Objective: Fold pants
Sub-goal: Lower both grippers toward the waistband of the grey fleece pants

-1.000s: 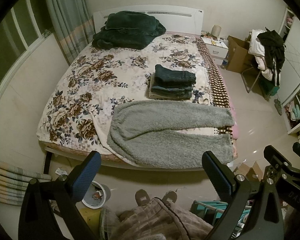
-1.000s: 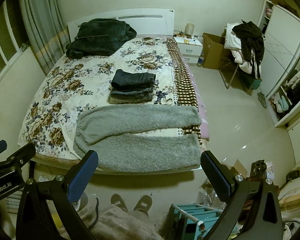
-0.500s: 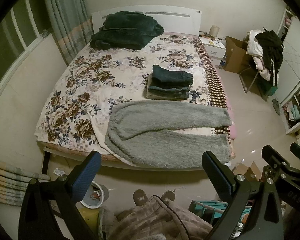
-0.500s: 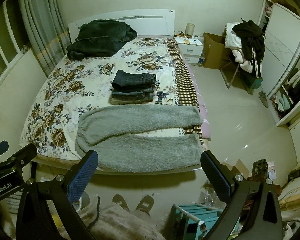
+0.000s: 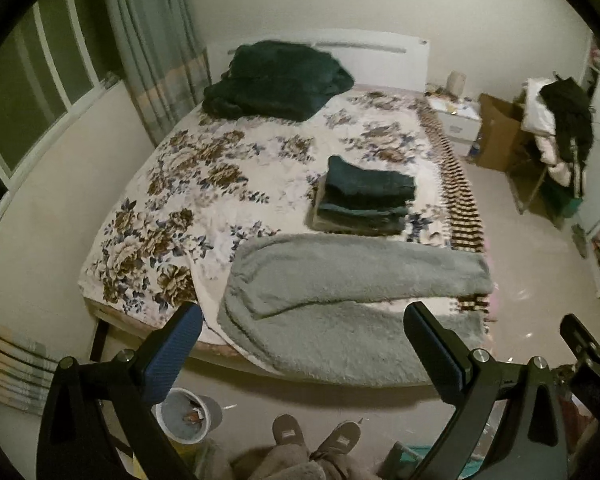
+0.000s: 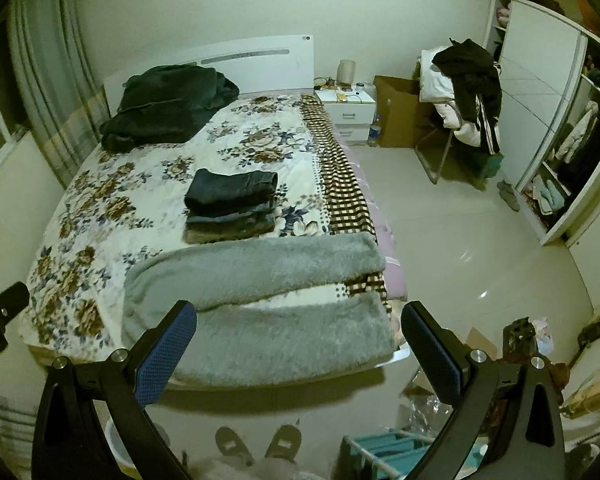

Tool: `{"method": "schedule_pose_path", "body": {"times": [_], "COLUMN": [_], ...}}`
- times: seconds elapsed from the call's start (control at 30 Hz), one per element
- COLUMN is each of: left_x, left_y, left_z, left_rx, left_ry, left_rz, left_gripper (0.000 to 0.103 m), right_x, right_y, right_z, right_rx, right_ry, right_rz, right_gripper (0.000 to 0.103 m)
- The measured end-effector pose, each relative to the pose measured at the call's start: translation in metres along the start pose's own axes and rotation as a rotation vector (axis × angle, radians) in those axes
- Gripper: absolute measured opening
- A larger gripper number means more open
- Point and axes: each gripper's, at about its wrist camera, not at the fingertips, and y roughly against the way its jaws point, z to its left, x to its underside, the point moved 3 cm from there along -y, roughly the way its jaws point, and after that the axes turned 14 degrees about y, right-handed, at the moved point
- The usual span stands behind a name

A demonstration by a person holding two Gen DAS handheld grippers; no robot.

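Observation:
Grey fleece pants (image 5: 340, 304) (image 6: 260, 300) lie spread flat across the foot of the bed, waist to the left, both legs pointing right with a gap between them. My left gripper (image 5: 300, 344) hangs open in the air over the bed's near edge, above the waist end, holding nothing. Over the near leg, my right gripper (image 6: 296, 336) is open too and empty. Neither touches the pants.
A stack of folded dark pants (image 5: 364, 200) (image 6: 230, 208) sits mid-bed behind the grey pair. A dark green blanket (image 5: 276, 80) lies by the headboard. A waste bin (image 5: 188, 416) and the person's slippered feet (image 5: 316, 434) are on the floor below. A clothes-laden chair (image 6: 464, 96) stands right.
Both grippers have moved forward and lower toward the foot of the bed, so the grey pants look larger and nearer. Jaws stay open; nothing on the bed has moved.

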Motion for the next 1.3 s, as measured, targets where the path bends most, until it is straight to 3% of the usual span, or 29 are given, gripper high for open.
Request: {"method": "schedule_pose_path", "body": {"times": [0.43, 0.73, 0.93, 1.1, 1.3], "left_x": [-0.037, -0.068, -0.053, -0.023, -0.004], "left_y": [-0.172, -0.326, -0.458, -0.565, -0.650], "left_z": [-0.025, -0.055, -0.075, -0.100, -0.119], "left_rx": [-0.043, -0.052, -0.111, -0.154, -0.144], "left_ry": [-0.057, -0.161, -0.295, -0.442, -0.530], "left_rz": [0.114, 0.165, 0.225, 0.255, 0.347], "left_gripper": [0.103, 0.103, 0.103, 0.102, 0.090], "right_x": [-0.046, -0.085, -0.088, -0.072, -0.051], "right_y": [-0.224, -0.422, -0.585, -0.717, -0.821], "right_z": [0.008, 0.038, 0.064, 0.079, 0.090], "right_rx": [0.000, 0.012, 0.031, 0.028, 0.024], "right_ry": [0.023, 0.073, 0.175, 0.263, 0.407], "right_rz": [0.105, 0.203, 0.303, 0.406, 0.486], "right_gripper": [0.103, 0.103, 0.103, 0.103, 0.102]}}
